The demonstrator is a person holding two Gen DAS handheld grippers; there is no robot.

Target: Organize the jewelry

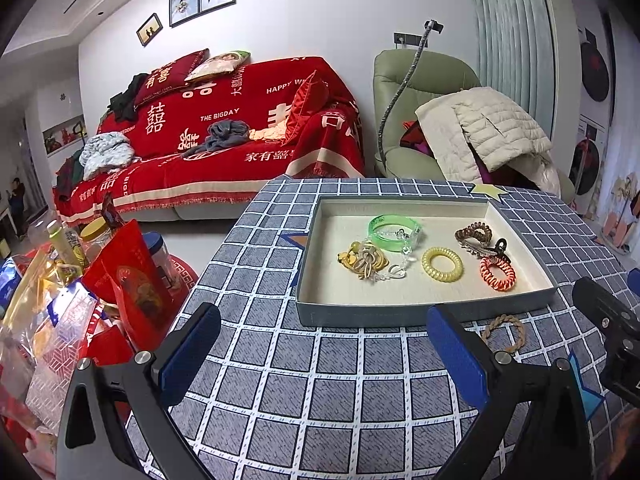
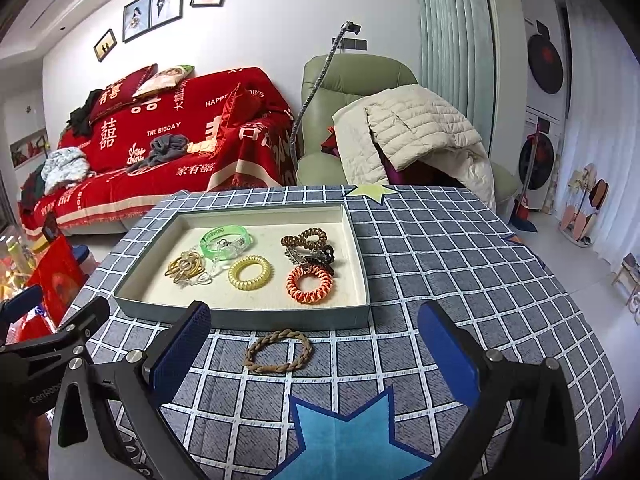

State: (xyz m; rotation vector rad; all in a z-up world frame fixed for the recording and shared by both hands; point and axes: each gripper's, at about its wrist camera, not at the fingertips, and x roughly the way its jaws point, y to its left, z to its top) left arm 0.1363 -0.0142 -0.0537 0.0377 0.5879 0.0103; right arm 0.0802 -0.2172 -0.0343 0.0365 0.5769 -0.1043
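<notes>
In the left wrist view, a checked tablecloth (image 1: 280, 360) covers the table, a red sofa (image 1: 224, 140) stands behind, and the left gripper (image 1: 324, 356) hovers wide and empty before the tray (image 1: 420, 310). In the right wrist view, the braided bracelet (image 2: 279, 351) lies on the cloth between the wide, empty right gripper (image 2: 316, 352) and the tray's near wall, while the hair ties rest inside.

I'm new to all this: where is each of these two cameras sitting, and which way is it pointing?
Left wrist view: rides the left gripper, open, looking across the checked table at the tray; the right gripper's edge shows at right.
Right wrist view: rides the right gripper, open, facing the braided band lying before the tray; the left gripper shows at left.
Shared: tray, braided band, red sofa, green armchair.
</notes>
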